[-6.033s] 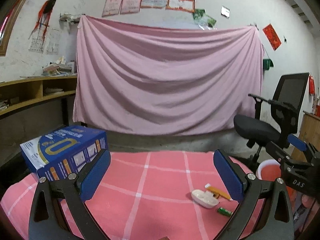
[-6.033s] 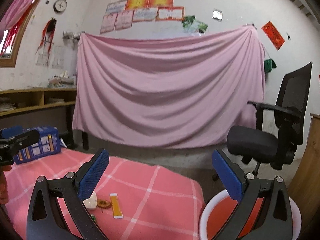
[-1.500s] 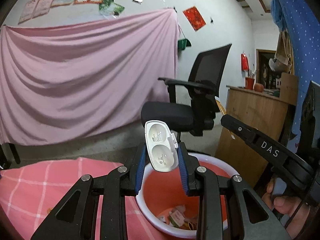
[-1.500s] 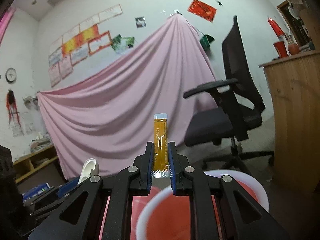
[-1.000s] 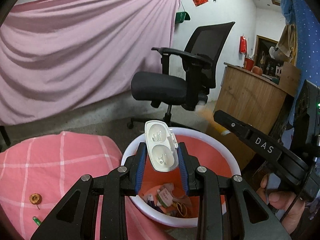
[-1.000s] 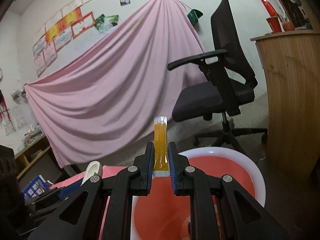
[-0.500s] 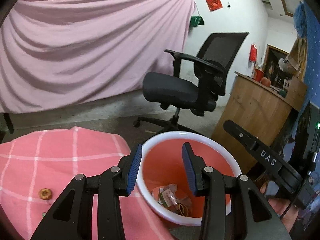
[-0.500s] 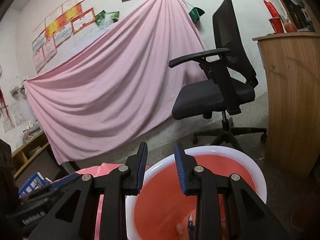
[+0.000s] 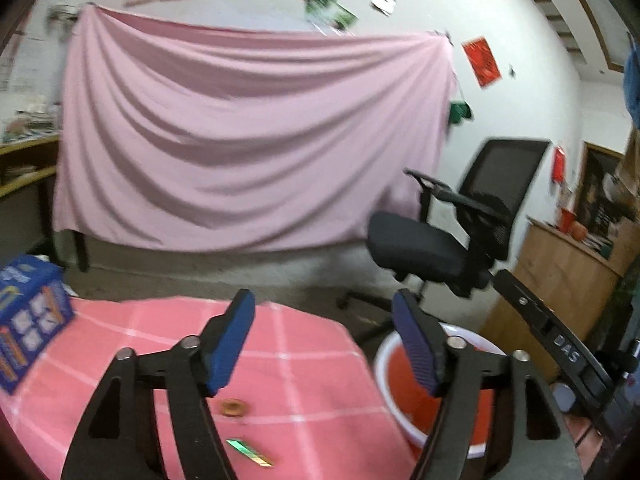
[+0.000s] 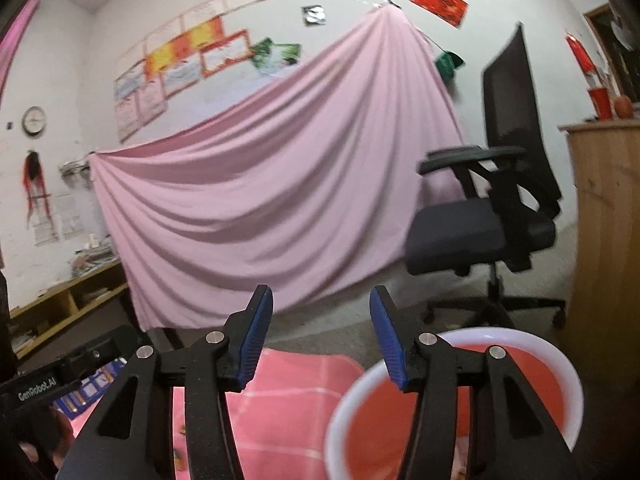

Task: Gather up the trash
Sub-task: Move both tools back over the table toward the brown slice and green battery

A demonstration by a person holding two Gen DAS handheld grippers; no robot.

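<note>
My left gripper [image 9: 323, 340] is open and empty above the right part of the pink checked table [image 9: 304, 344]. A small brown round scrap [image 9: 232, 407] and a green wrapper [image 9: 250, 453] lie on the cloth below it. The red bin with a white rim [image 9: 384, 360] stands beside the table's right edge, partly behind my right finger. My right gripper [image 10: 320, 340] is open and empty, above the gap between the table [image 10: 296, 400] and the bin [image 10: 560, 364]. The right gripper's body [image 9: 556, 344] shows at the right of the left wrist view.
A blue box [image 9: 28, 320] stands at the table's left. A black office chair [image 9: 452, 236] is behind the bin, and a wooden counter [image 9: 568, 272] at the right. A pink sheet [image 9: 248, 140] hangs on the back wall. Wooden shelves [image 10: 60, 304] run along the left.
Both grippers have opened wider and swung left and up, away from the bin toward the table. The white case and orange sachet held a second ago are gone from the fingers.
</note>
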